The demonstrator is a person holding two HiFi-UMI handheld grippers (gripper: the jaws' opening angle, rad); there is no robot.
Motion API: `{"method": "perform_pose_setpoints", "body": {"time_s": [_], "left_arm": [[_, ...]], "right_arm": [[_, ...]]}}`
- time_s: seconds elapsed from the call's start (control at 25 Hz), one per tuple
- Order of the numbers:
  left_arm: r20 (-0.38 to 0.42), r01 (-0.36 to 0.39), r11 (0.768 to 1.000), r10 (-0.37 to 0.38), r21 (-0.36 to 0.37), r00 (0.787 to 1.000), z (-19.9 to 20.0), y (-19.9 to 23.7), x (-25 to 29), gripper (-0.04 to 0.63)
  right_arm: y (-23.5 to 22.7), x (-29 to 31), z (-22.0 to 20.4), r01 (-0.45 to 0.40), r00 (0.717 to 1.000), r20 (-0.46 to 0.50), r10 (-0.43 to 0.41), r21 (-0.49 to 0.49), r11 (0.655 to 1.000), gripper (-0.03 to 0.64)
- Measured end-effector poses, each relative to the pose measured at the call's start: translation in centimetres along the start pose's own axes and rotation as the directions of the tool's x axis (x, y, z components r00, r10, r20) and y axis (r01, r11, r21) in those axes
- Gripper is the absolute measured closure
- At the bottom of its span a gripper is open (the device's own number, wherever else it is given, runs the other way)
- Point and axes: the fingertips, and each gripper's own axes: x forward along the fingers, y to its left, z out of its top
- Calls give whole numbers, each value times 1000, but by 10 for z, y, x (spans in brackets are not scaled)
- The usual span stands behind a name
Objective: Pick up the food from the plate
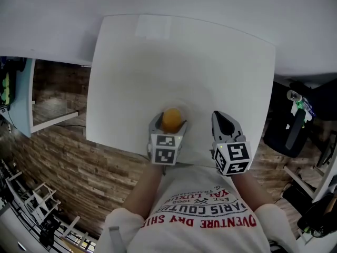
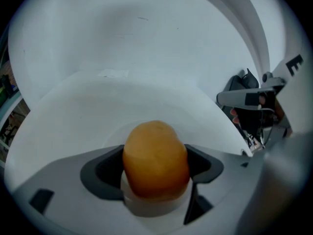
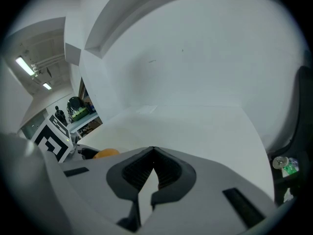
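Claws, lower centre: left claw (image 1: 169,124) released, straddling orange food (image 2: 155,155) on plate (image 2: 107,137) for clamping; right claw (image 1: 220,119) clenched empty, kept clear.

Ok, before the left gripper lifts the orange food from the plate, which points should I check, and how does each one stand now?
1. Food centred between the jaws of the left gripper: ok.
2. Pads pressing firmly on the food: cannot tell. The jaws stand wide and the food fills the gap between them.
3. Nothing else on the plate to be knocked: ok.
4. Right gripper out of the way: ok. Its jaws are together and empty, beside the food and apart from it.
5. Plate well in from the edge of the table: cannot tell.
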Motion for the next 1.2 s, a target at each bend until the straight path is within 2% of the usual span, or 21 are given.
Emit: {"method": "perform_pose_setpoints", "body": {"time_s": [0.08,0.2,0.4,0.52,0.68,0.88,1.04,1.2], "left_arm": [[-2,6,1000,-6,25,1000,0,-1,1,216],[12,18,1000,-18,20,1000,3,1,-3,216],[85,4,998,-10,68,996,30,6,-16,217],[165,-3,996,-12,89,986,56,5,-31,218],[326,-16,995,-16,95,945,95,10,-68,217],[449,3,991,-63,133,891,133,-1,-119,217],[533,6,982,-107,188,839,155,-9,-159,217],[612,14,971,-163,240,774,174,-16,-204,216]], "right_arm": [[-1,-1,0,5,1000,0,-5,-1,1000,609],[0,-5,0,14,1000,4,-14,-2,1000,609],[6,-12,5,36,999,22,-35,-33,999,609],[11,-18,9,43,998,41,-41,-38,998,609],[23,-26,28,60,994,94,-56,-37,998,609],[27,-51,53,117,976,189,-113,-11,993,609],[38,-71,74,151,951,271,-147,5,989,609],[58,-92,94,170,920,354,-167,25,985,609]]}}
